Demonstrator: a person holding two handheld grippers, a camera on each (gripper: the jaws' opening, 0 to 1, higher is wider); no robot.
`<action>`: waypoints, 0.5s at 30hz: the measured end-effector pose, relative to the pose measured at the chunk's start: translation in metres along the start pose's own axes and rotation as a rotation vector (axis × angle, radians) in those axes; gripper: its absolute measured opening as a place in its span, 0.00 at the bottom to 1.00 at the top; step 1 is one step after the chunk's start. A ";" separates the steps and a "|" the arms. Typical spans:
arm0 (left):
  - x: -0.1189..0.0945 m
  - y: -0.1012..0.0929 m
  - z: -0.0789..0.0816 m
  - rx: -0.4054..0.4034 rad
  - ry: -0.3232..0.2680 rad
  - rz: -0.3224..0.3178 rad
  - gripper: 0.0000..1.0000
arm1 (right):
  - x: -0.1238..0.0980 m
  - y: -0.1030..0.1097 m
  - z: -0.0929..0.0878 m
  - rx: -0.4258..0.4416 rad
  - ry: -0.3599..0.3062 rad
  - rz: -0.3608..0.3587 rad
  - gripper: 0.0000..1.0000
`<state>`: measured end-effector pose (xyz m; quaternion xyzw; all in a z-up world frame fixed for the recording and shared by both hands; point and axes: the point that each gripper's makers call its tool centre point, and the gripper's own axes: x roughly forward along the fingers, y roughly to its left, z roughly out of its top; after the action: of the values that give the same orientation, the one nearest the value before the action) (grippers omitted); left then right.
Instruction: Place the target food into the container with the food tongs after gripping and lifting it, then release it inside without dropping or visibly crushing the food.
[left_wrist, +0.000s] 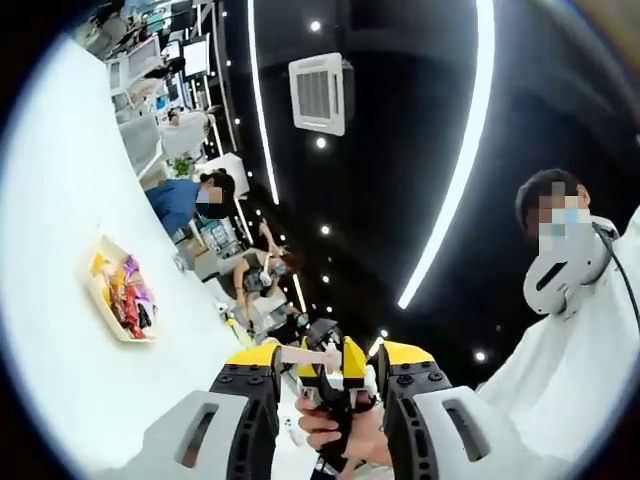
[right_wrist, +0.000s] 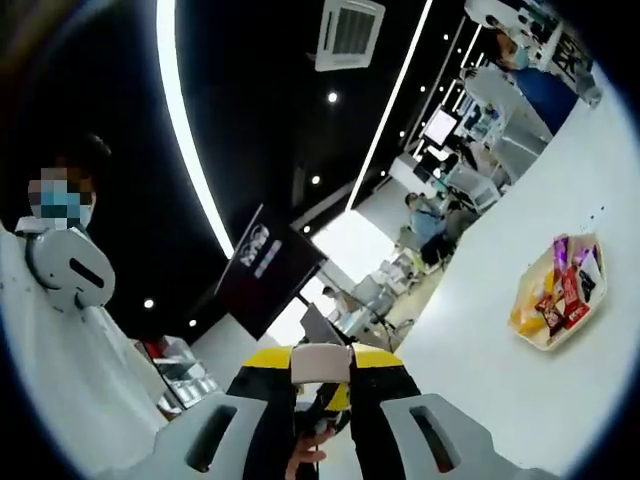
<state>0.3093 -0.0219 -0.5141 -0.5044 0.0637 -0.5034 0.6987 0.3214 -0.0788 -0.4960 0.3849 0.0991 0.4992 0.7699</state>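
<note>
In the right gripper view my right gripper (right_wrist: 321, 362) is shut on a cream-white piece (right_wrist: 320, 364) that I take for the food tongs; only its end shows between the yellow jaw tips. My left gripper (left_wrist: 328, 356) stands open, jaws wide apart. Between them a hand (left_wrist: 335, 428) holds a black and yellow gripper part (left_wrist: 335, 365), with a pale pinkish bar (left_wrist: 300, 353) sticking out of it. A shallow cream tray of wrapped snacks (left_wrist: 98, 300) lies on the white table (left_wrist: 60, 200), far from both grippers, and appears again as the tray (right_wrist: 535, 335) in the right gripper view.
Both views point up at a dark ceiling with light strips and an air vent (left_wrist: 318, 93). A person in white (left_wrist: 585, 350) stands close by. Other people sit at desks (left_wrist: 185, 200) beyond the table. A dark hanging sign (right_wrist: 268, 268) is overhead.
</note>
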 end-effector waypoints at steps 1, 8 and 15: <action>0.000 0.001 0.001 -0.004 0.003 0.000 0.39 | 0.000 0.000 0.000 -0.005 -0.003 -0.002 0.19; 0.000 -0.001 0.002 0.015 -0.003 -0.004 0.44 | -0.001 -0.003 0.001 0.003 -0.023 -0.012 0.19; -0.001 -0.004 0.007 0.026 -0.031 -0.008 0.49 | -0.005 -0.006 0.002 0.041 -0.057 -0.013 0.19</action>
<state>0.3101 -0.0169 -0.5079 -0.5033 0.0444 -0.4990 0.7041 0.3244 -0.0856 -0.4998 0.4141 0.0900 0.4811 0.7675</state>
